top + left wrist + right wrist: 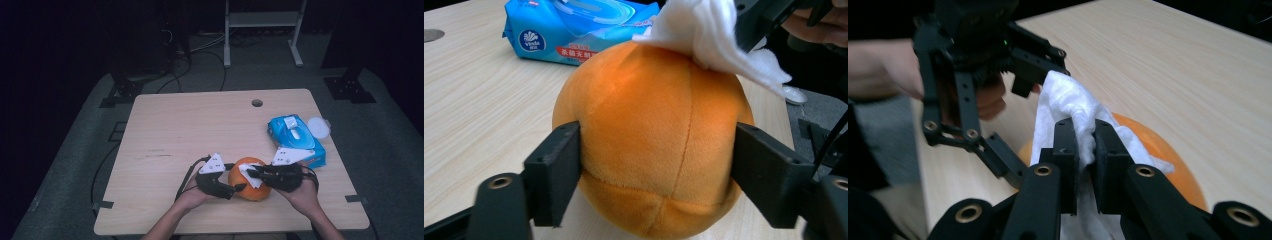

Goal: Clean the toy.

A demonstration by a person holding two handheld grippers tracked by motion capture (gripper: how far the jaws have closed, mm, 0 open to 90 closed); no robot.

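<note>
An orange plush ball rests near the front edge of the wooden table. My left gripper comes in from the left, and its two pads press the ball on either side, as the left gripper view shows. A white wipe lies over the top of the ball. My right gripper is shut on a bunched fold of that wipe, with the ball just beneath it. In the high view the right gripper reaches in from the right.
A blue pack of wet wipes lies right of the ball, with a round white lid beside it at the table's edge. A cable hole sits near the far edge. Both forearms enter from the front.
</note>
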